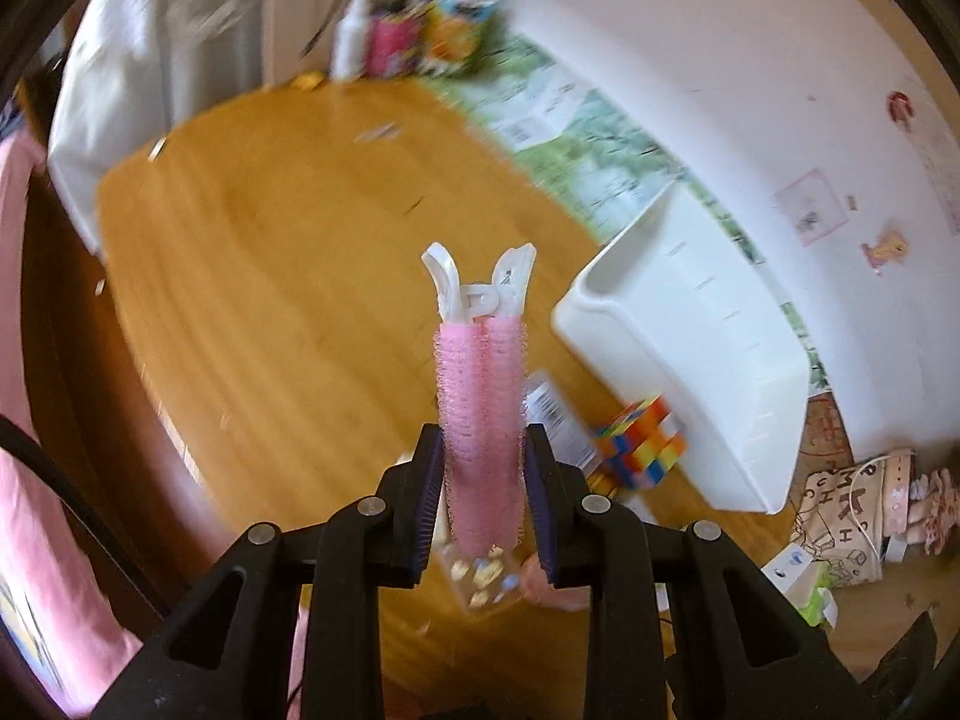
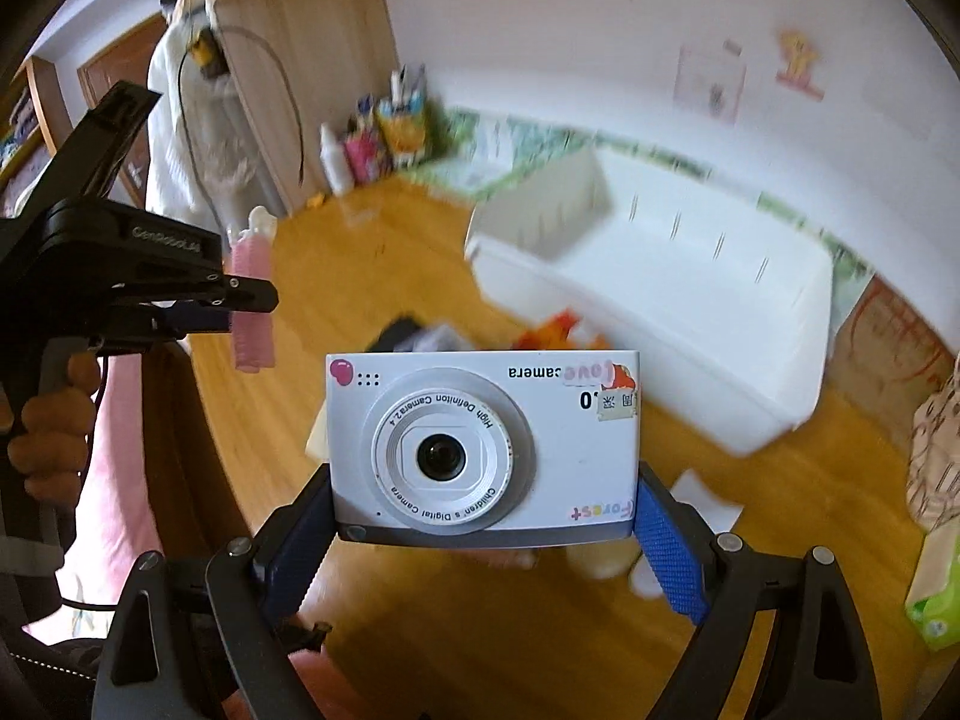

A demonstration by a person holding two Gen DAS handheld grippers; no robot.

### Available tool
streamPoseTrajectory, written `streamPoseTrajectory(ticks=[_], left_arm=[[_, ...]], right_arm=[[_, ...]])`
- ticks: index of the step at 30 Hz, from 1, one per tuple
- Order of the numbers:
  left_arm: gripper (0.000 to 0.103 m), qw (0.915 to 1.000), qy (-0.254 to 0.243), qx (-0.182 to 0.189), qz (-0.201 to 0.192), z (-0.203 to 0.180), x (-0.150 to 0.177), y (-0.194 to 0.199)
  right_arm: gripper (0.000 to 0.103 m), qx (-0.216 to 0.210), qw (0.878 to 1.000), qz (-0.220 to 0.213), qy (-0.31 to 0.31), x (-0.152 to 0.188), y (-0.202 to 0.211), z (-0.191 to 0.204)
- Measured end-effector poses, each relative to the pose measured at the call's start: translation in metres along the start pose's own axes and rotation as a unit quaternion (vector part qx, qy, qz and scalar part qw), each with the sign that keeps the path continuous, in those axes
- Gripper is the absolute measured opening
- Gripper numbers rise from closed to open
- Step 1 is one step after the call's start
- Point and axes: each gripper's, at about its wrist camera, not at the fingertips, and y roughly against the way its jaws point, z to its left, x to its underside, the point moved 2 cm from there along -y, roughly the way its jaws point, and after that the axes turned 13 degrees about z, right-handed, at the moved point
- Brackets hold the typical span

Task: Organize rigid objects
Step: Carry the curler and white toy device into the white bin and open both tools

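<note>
Both grippers carried objects above the wooden table (image 1: 252,276), white bin (image 1: 690,360) not yet loaded.

The left gripper (image 1: 483,480) stood clamped nearly closed on the pink hair-roller clip (image 1: 480,396); the right gripper (image 2: 486,516) stood wide, gripping the white children's camera (image 2: 480,444) by its ends. The bin lay at 2 o'clock in the left wrist view, a colour cube (image 1: 639,441) just beside it. Risk, as judged: the camera's smooth shell could slip from the pads, and the soft roller could twist loose. Stickers marked the white wall (image 1: 780,120).
</note>
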Motion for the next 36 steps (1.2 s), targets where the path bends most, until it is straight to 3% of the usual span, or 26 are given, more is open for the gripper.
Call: streamPoseTrajectory(ticks=[7,13,20,24,29,32,36], left_arm=[[0.029,0.9954,-0.088,0.008,-0.037,-0.044,-0.036,0.01],[0.029,0.9828,-0.17,0.033,-0.065,-0.076,-0.055,0.006],[0.029,0.9459,-0.293,0.07,-0.12,-0.114,-0.065,-0.002],[0.029,0.9298,-0.329,0.097,-0.134,-0.126,-0.069,-0.01],[0.029,0.9013,-0.383,0.122,-0.162,-0.149,-0.072,-0.021],[0.029,0.892,-0.408,0.119,-0.153,-0.161,-0.069,-0.033],[0.03,0.8924,-0.417,0.119,-0.125,-0.168,-0.073,-0.053]], right_arm=[[0.092,0.025,0.996,-0.087,-0.013,-0.028,0.014,-0.007],[0.092,0.072,0.987,-0.139,-0.026,-0.046,0.011,-0.015],[0.092,0.112,0.973,-0.197,-0.055,-0.059,0.004,-0.034],[0.092,0.137,0.965,-0.212,-0.074,-0.067,-0.007,-0.049],[0.092,0.156,0.957,-0.22,-0.106,-0.074,-0.022,-0.072],[0.092,0.157,0.957,-0.209,-0.128,-0.077,-0.032,-0.086],[0.092,0.157,0.958,-0.188,-0.15,-0.08,-0.046,-0.098]])
